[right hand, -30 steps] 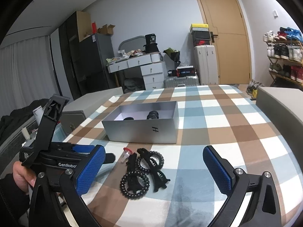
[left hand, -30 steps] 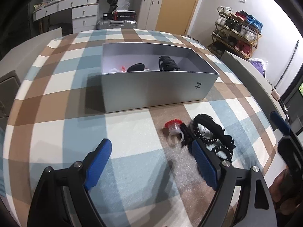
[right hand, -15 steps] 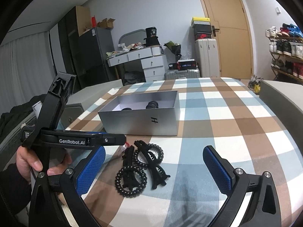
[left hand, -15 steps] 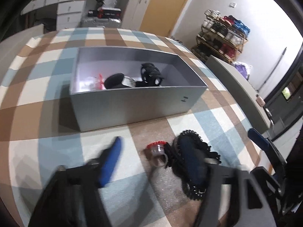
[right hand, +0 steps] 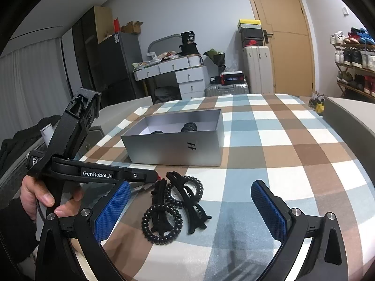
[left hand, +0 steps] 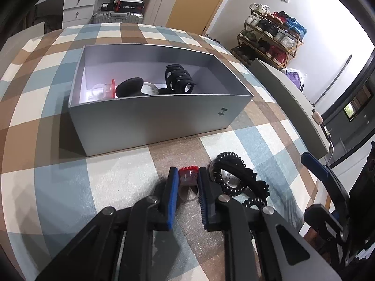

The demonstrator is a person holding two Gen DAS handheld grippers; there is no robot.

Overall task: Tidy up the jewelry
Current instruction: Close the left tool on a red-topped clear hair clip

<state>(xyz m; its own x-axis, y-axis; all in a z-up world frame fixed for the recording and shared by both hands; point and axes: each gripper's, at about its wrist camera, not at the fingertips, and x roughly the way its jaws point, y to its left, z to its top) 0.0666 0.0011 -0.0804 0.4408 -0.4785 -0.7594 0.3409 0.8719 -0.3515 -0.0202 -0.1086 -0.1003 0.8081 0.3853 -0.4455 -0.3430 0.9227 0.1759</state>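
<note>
My left gripper is shut on a clear ring with a red top, low over the plaid tablecloth. Right beside it lies a heap of black coil hair ties and claw clips, which the right wrist view shows too. My right gripper hovers open above that heap with nothing between its blue pads. Behind stands an open grey box. It holds a black claw clip, a black round piece and another clear ring with red.
The plaid-covered table extends left and far behind the box. A grey padded edge runs along its right side. A hand grips the left tool's handle. White drawers, suitcases, a door and a shoe rack stand further back.
The left gripper tipped downward, came in over the red-topped ring and its jaws closed from wide open onto it. The right gripper stayed almost still and open.
</note>
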